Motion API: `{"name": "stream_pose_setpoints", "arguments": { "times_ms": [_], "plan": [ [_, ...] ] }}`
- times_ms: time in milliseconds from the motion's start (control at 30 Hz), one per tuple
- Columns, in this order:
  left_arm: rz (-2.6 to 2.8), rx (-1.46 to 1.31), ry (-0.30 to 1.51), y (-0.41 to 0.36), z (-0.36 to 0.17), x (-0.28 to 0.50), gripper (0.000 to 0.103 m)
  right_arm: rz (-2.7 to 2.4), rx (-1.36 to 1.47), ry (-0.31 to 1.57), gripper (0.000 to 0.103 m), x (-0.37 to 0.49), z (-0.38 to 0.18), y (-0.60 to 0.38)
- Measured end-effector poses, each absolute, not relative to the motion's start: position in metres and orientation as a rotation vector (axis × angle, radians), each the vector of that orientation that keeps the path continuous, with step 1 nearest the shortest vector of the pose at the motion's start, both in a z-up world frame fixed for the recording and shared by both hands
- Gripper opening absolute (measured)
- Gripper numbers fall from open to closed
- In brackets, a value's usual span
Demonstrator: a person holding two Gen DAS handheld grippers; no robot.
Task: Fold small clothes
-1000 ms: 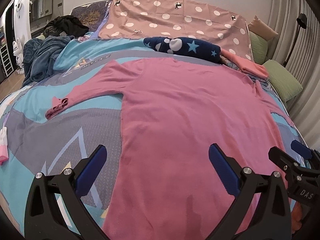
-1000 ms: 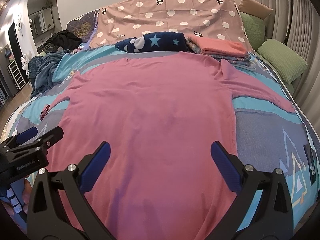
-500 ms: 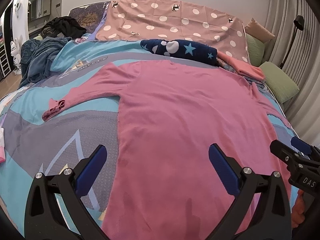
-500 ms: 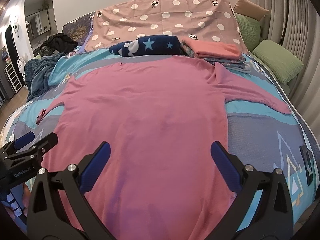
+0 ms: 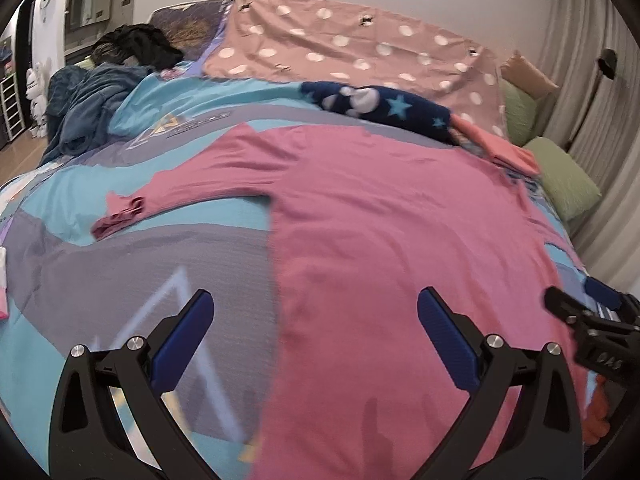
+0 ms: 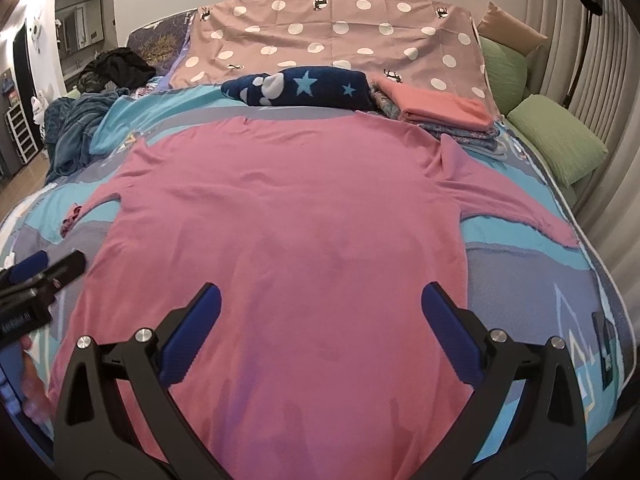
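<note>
A pink long-sleeved shirt lies spread flat on the bed, hem toward me, and it also fills the right wrist view. Its left sleeve stretches out to the left and its right sleeve to the right. My left gripper is open and empty above the shirt's left side edge near the hem. My right gripper is open and empty above the lower middle of the shirt. Each gripper shows at the edge of the other's view.
A bed cover in blue and grey lies under the shirt. A navy star blanket and folded salmon clothes sit beyond the collar. Green pillows line the right side. A dark blue heap lies at the far left.
Both grippers have drawn back and lifted a little, and the left one has turned leftward. Both stay open and empty. The shirt has not moved.
</note>
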State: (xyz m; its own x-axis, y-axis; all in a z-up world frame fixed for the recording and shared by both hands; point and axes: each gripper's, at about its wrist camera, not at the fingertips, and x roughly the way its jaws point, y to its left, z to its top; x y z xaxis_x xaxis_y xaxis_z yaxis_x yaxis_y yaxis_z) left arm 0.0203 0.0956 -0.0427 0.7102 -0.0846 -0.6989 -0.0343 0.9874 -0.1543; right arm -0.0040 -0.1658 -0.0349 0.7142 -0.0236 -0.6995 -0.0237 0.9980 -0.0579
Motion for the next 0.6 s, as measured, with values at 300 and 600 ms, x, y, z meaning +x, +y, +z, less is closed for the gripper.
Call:
{"name": "stream_pose_setpoints", "arguments": {
  "times_ms": [300,600],
  "plan": [
    [0.199,-0.320,0.881,0.228,-0.073,0.064,0.084,-0.041,-0.052,0.796,0.101,0.017,-0.040,-0.167],
    [0.172,-0.567,0.977,0.330,-0.105,0.133,0.046,-0.030,-0.068,0.834,0.101,0.041,-0.052,-0.154]
  ]
}}
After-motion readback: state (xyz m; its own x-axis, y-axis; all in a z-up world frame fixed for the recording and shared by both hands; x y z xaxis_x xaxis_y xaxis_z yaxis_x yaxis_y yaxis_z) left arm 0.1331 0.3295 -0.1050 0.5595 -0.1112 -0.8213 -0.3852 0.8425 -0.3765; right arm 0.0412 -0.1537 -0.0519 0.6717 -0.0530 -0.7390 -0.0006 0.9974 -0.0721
